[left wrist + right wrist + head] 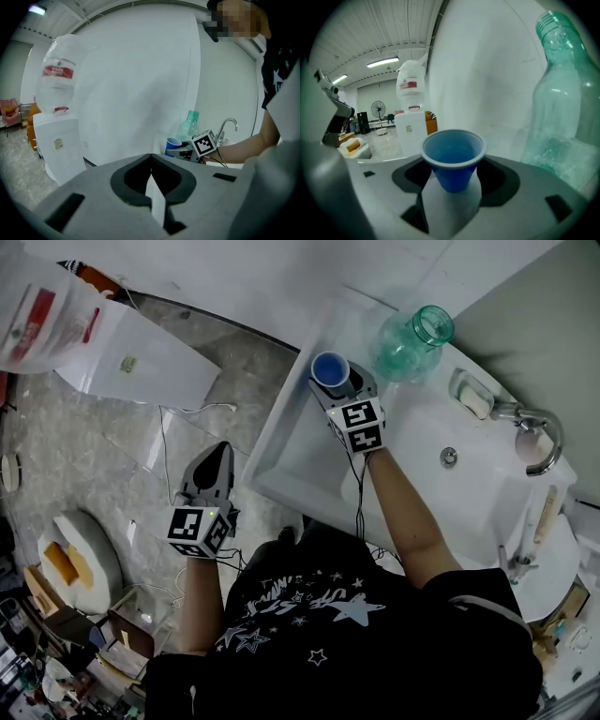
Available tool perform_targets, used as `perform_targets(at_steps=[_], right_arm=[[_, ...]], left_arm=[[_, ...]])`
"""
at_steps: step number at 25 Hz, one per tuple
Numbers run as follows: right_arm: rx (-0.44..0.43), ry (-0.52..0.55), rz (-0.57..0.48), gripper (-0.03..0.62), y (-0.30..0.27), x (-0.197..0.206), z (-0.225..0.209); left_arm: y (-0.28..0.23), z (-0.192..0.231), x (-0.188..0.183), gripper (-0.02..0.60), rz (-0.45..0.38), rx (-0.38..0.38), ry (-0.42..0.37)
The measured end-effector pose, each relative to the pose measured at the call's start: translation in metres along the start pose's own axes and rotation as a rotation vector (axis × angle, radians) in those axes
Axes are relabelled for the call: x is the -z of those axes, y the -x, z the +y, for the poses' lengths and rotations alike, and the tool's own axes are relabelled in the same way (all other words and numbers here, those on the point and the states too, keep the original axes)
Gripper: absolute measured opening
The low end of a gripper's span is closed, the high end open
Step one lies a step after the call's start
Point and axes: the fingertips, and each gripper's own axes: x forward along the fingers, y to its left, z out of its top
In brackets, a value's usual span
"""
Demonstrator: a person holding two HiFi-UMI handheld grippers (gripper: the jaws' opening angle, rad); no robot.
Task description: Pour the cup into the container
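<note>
Now the right tongs [342, 381] are at the far corner of the sink [279, 442], and the blue cup [452, 159] sits between them. The two sides of the tongs look pressed on the lower part of the cup, so I think they are grasping it. They hold it low down, which leaves the top rim free for pouring. The cup is straight up, most likely so nothing spills before it is time. It looks like there is some water inside. I cannot tell if the cup's bottom rests on the sink's edge or is just above it.

The green bottle [410, 341] stands on the same corner of the sink, just beside the cup, on the side nearer the tap [542, 423]. It is upright and its mouth looks open, so it is ready to take the water. It is so close that the cup needs only a short trip. The mouth is small next to the cup's rim. The pour should be slow and right over the hole, or water may run down onto the sink.

The left tongs [151, 161] are clenched shut with nothing in them. They hang well away from the sink, out over the floor [112, 456] on the side away from the tap. I think they are there so they do not bump the cup or the bottle. The pour is not started yet.
</note>
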Motion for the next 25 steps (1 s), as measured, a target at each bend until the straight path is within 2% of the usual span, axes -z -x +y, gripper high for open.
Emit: perform_targets(at_steps=[12, 20, 25], right_arm=[[-0.011, 0.009, 0.001, 0.284, 0.003, -0.002, 0.001], [0.013, 0.002, -0.027, 0.281, 0.036, -0.031, 0.003], [0.072, 0.010, -0.051, 0.281, 0.075, -0.059, -0.002]], left_arm=[[-0.006, -0.006, -0.003, 0.009, -0.010, -0.007, 0.002], [-0.011, -0.007, -0.017, 0.009, -0.039, 0.089, -0.029], [-0.026, -0.014, -0.042, 0.009, -0.067, 0.209, -0.088]])
